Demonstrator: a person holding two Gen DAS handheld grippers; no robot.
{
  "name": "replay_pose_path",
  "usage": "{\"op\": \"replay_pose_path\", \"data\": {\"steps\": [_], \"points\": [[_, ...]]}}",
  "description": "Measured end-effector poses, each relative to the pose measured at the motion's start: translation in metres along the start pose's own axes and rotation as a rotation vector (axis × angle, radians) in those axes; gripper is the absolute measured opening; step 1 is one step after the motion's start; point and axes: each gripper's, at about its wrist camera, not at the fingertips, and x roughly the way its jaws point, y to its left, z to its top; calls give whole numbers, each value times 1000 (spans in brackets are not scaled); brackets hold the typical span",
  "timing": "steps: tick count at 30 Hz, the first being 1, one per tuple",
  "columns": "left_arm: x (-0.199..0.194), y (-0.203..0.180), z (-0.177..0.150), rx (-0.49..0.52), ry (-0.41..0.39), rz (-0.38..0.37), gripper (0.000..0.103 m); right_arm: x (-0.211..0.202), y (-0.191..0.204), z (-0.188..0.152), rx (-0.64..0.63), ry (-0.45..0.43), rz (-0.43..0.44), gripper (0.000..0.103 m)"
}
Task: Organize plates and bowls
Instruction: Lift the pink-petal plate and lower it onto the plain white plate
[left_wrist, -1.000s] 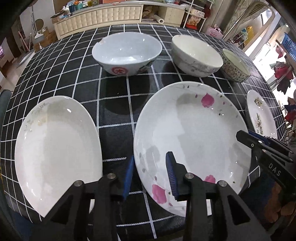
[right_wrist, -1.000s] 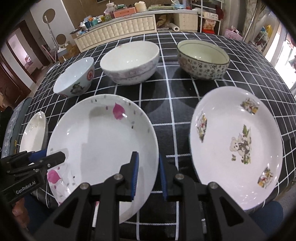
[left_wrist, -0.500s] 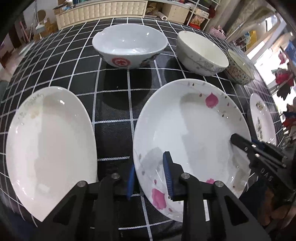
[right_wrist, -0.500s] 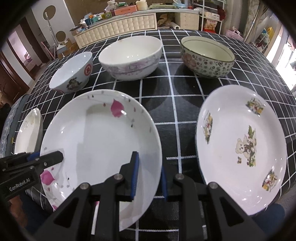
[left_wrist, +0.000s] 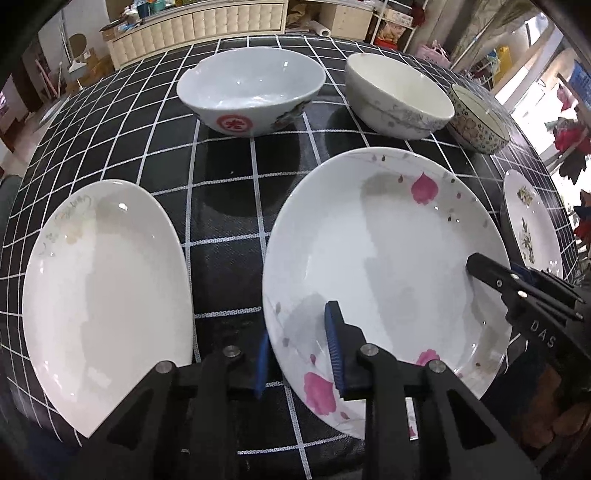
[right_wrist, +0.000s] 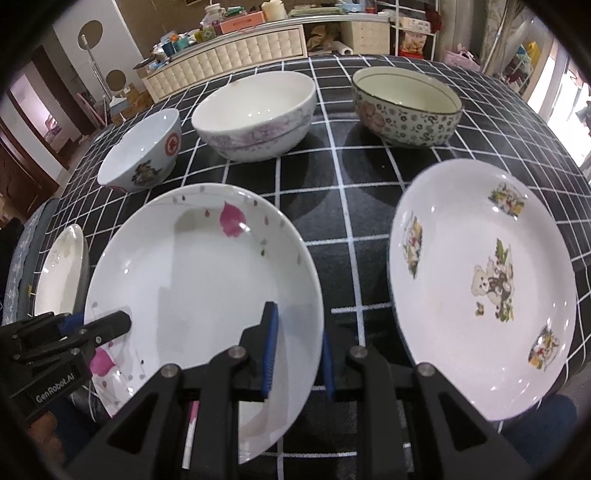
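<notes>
A white plate with pink petals (left_wrist: 384, 258) (right_wrist: 199, 280) sits in the middle of the checked tablecloth. My left gripper (left_wrist: 299, 354) straddles its near left rim, one pad inside and one outside. My right gripper (right_wrist: 297, 350) straddles its near right rim the same way. Whether the pads press the rim I cannot tell. A plain white plate (left_wrist: 107, 295) lies to the left and a teddy-bear plate (right_wrist: 484, 280) to the right.
Three bowls stand behind the plates: one with a red emblem (left_wrist: 251, 96), a white one with grey-purple pattern (right_wrist: 255, 114) and a flowered one with dark dots (right_wrist: 406, 105). The table edge runs just in front of the plates. A cabinet stands beyond the table.
Both grippers have moved forward onto the petal plate's rim, each with one finger now over the inside of the plate. The plate looks slightly raised and closer.
</notes>
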Motion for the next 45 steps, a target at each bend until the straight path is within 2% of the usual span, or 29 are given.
{"op": "replay_pose_path", "data": {"steps": [14, 24, 31, 45], "points": [[-27, 8, -4, -11, -64, 15, 24, -26, 21, 0, -29, -62, 22, 25], [-62, 33, -9, -40, -117, 24, 24, -44, 48, 8, -27, -104, 87, 25], [-85, 70, -18, -100, -146, 72, 24, -37, 85, 12, -75, -89, 160, 25], [-95, 150, -55, -259, -133, 118, 24, -3, 159, 4, -220, -17, 196, 25]]}}
